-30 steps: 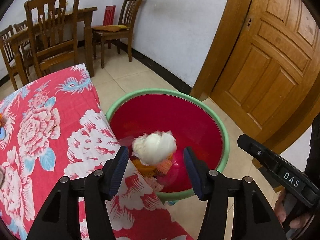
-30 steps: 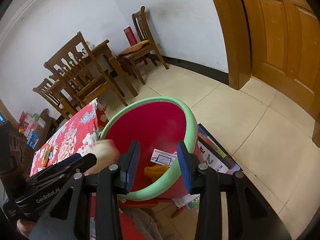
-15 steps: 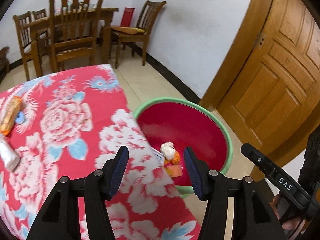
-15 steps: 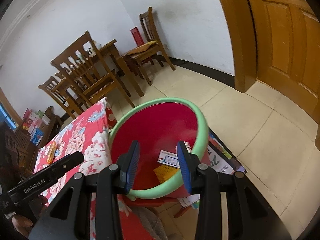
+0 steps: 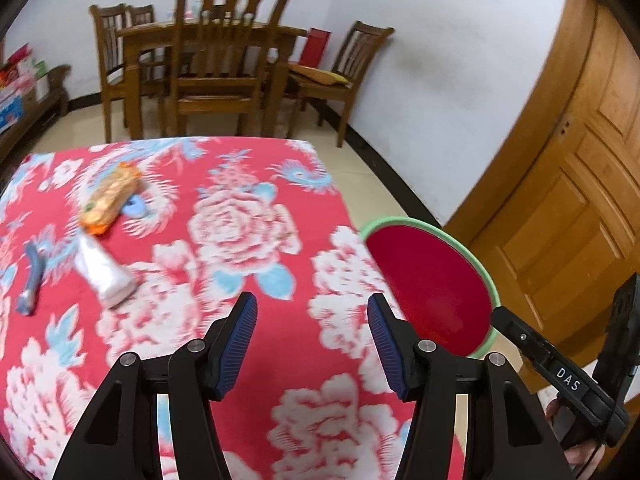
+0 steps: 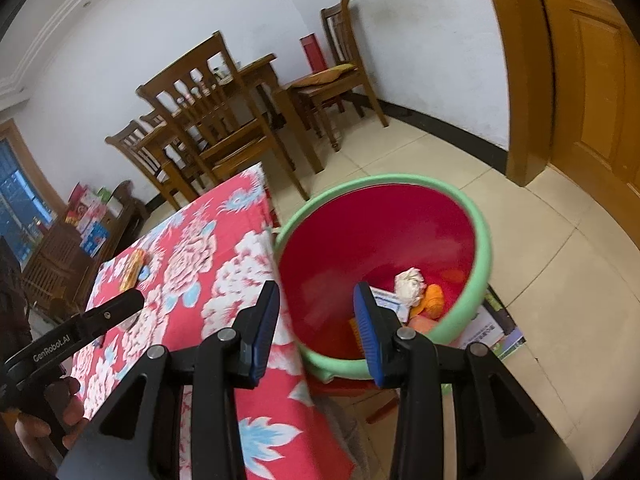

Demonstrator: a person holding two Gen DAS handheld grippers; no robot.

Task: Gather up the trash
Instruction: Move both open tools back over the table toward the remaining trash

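A red basin with a green rim stands beside the table's right edge. Inside it lie a crumpled white tissue, orange scraps and a printed card. On the floral red tablecloth rest an orange snack wrapper, a white tube and a blue item, all at the left. My left gripper hovers open and empty over the cloth. My right gripper is open and empty above the table edge and the basin's near rim.
Wooden dining chairs and a table stand behind, with a wooden door at the right. Papers or magazines lie on the floor under the basin. A low shelf with boxes sits far left. A person's hand holds the left gripper's handle.
The white tissue left my left gripper and dropped into the basin. The left gripper then swung left, from above the basin to over the tablecloth. The right gripper shifted slightly left.
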